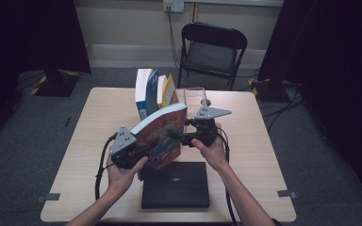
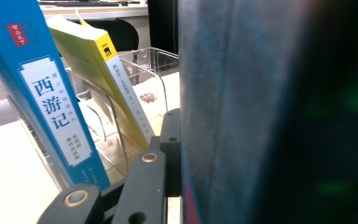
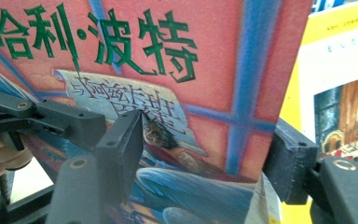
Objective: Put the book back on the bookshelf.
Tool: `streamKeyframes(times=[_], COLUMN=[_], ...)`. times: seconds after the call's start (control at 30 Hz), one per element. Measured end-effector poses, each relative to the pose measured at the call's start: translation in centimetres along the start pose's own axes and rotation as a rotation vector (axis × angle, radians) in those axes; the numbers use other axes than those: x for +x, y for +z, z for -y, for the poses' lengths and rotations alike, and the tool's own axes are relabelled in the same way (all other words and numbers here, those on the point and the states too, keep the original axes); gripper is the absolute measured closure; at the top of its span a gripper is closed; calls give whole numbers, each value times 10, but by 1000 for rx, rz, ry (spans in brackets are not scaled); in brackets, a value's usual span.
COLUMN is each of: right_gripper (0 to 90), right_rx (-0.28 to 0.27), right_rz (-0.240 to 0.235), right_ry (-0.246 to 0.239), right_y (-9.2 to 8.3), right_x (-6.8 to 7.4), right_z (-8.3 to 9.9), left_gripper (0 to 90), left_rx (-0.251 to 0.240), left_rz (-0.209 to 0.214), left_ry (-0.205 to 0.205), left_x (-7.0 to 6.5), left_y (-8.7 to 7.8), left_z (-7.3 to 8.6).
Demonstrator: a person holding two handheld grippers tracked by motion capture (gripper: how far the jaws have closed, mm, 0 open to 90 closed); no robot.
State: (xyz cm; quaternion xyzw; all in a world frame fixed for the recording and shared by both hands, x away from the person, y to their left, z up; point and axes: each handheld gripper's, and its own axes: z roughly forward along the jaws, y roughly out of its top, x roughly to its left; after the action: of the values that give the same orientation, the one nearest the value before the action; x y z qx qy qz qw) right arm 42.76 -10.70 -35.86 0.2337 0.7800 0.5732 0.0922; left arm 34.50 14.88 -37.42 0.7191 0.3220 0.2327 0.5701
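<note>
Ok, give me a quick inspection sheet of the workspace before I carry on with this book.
Surface: light wooden table, mostly bare.
Job's things: red book held up between both tongs; clear rack behind it with a blue book and a yellow book leaning in it.
Clutter: black flat case near the front edge.
Grippers: left tongs shut on the red book; right tongs clamped on its far edge.
Cables: black cable trailing from the left tongs.
Surroundings: folding chair, dark curtains.
</note>
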Motion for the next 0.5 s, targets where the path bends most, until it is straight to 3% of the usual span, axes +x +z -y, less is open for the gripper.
streamKeyframes(times=[0.13, 0.17, 0.33, 0.4, 0.5], right_gripper=[349, 339, 343, 401, 482], right_rx=[11, 18, 16, 13, 14], right_rz=[-14, -10, 15, 30, 47], right_ry=[-8, -10, -4, 14, 18], right_y=[0, -2, -10, -11, -8], right_x=[2, 2, -3, -10, -13], right_z=[0, 0, 6, 9, 9], left_gripper=[746, 746, 746, 745, 745], left_rx=[-18, -13, -6, -11, -30], left_rz=[-5, -16, -59, -52, -53], left_ry=[-7, -29, -42, -52, -29], left_x=[-1, 0, 5, 5, 2], left_y=[-5, -8, -15, -17, -21], left_z=[5, 4, 7, 8, 11])
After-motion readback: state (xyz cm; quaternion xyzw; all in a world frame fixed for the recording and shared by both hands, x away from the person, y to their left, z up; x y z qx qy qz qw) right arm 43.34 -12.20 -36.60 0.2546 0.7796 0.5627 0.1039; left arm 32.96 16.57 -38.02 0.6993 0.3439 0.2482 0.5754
